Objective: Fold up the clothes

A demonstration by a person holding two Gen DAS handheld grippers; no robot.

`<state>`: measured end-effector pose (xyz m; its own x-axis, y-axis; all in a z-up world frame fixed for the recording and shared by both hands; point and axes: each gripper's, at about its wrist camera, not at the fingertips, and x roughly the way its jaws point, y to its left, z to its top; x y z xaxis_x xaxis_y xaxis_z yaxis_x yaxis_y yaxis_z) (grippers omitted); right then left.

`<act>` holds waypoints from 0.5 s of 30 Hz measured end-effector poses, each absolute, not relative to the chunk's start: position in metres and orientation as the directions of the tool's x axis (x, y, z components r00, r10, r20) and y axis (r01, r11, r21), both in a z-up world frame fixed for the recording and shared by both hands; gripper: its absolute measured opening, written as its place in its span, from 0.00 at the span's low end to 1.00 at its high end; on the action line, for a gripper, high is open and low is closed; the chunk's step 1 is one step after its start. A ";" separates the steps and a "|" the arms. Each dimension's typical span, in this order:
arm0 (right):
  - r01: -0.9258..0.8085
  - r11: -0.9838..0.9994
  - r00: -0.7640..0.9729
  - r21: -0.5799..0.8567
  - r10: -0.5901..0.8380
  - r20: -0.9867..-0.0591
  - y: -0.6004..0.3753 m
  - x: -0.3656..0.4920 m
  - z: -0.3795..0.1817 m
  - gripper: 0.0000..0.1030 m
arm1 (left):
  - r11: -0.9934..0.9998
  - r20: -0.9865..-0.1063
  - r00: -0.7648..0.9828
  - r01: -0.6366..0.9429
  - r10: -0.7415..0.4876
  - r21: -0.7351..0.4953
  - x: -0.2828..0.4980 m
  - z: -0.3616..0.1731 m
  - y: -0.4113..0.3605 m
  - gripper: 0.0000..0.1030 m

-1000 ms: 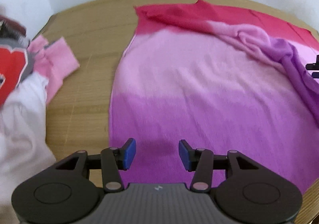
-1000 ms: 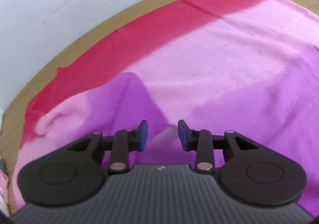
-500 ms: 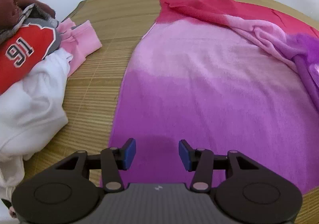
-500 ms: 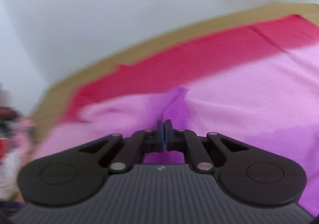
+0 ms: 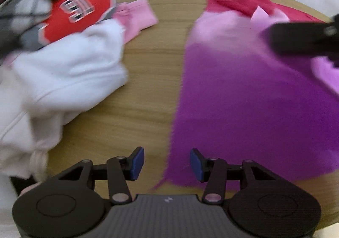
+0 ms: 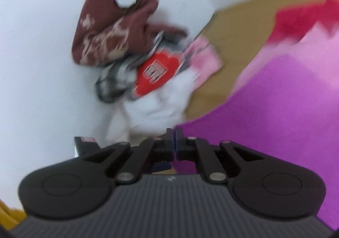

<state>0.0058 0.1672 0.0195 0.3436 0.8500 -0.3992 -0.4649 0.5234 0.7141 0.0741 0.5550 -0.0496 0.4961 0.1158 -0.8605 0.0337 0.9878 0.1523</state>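
Red-to-pink-to-purple fleece garment (image 5: 243, 94) spread flat on the wooden table (image 5: 144, 89) at frame right, left gripper (image 5: 167, 162) half open over its lower-left hem, right gripper (image 6: 174, 142) clamped on a purple fold.

red patch (image 5: 77, 12): white outlined numerals sit on it, but the left wrist view is smeared; two digits, not readable for certain.
red patch, right wrist view (image 6: 157, 74): same white numerals, blurred and tilted; unreadable.
left gripper body (image 5: 168, 199): a small pale mark, shaped like a zigzag; no letters.
right gripper body (image 6: 169, 179): the same small pale mark, too blurred to make out.
maroon garment (image 6: 110, 32): pale print on it, a pattern or lettering, cannot tell which.
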 end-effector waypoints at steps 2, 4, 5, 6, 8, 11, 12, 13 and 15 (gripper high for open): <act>-0.479 0.501 0.305 0.721 0.865 -0.398 0.197 0.000 0.010 0.05 | 0.990 -0.863 0.491 0.013 0.117 0.142 0.067 -0.050 0.572 0.50; -0.518 0.504 0.274 0.692 0.863 -0.424 0.215 -0.006 0.004 0.05 | 0.994 -0.863 0.495 -0.006 0.100 0.111 0.062 -0.049 0.587 0.52; -0.538 0.506 0.260 0.674 0.861 -0.438 0.224 -0.009 0.001 0.05 | 0.995 -0.865 0.492 -0.018 0.098 0.102 0.061 -0.048 0.593 0.52; -0.545 0.505 0.238 0.669 0.859 -0.454 0.232 -0.011 -0.005 0.05 | 0.995 -0.867 0.490 -0.025 0.096 0.097 0.059 -0.047 0.598 0.52; -0.553 0.516 0.210 0.654 0.846 -0.491 0.244 -0.016 -0.018 0.05 | 0.995 -0.869 0.486 -0.029 0.097 0.095 0.056 -0.046 0.604 0.52; -0.553 0.542 0.162 0.632 0.815 -0.557 0.249 -0.021 -0.037 0.05 | 0.994 -0.869 0.484 -0.017 0.101 0.106 0.049 -0.044 0.608 0.52; -0.557 0.547 0.140 0.625 0.804 -0.578 0.252 -0.022 -0.044 0.06 | 0.994 -0.870 0.482 -0.010 0.101 0.109 0.047 -0.044 0.610 0.52; -0.562 0.561 0.126 0.608 0.784 -0.608 0.255 -0.024 -0.048 0.07 | 0.993 -0.870 0.481 -0.006 0.104 0.115 0.046 -0.044 0.611 0.52; -0.550 0.601 0.122 0.580 0.745 -0.656 0.258 -0.025 -0.051 0.07 | 0.992 -0.865 0.490 -0.001 0.112 0.128 0.042 -0.042 0.610 0.52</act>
<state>-0.0249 0.2576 -0.0514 0.1222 0.7446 -0.6563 -0.5501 0.6012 0.5796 0.0422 0.6103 -0.0416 0.4898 0.1123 -0.8645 -0.0013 0.9918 0.1282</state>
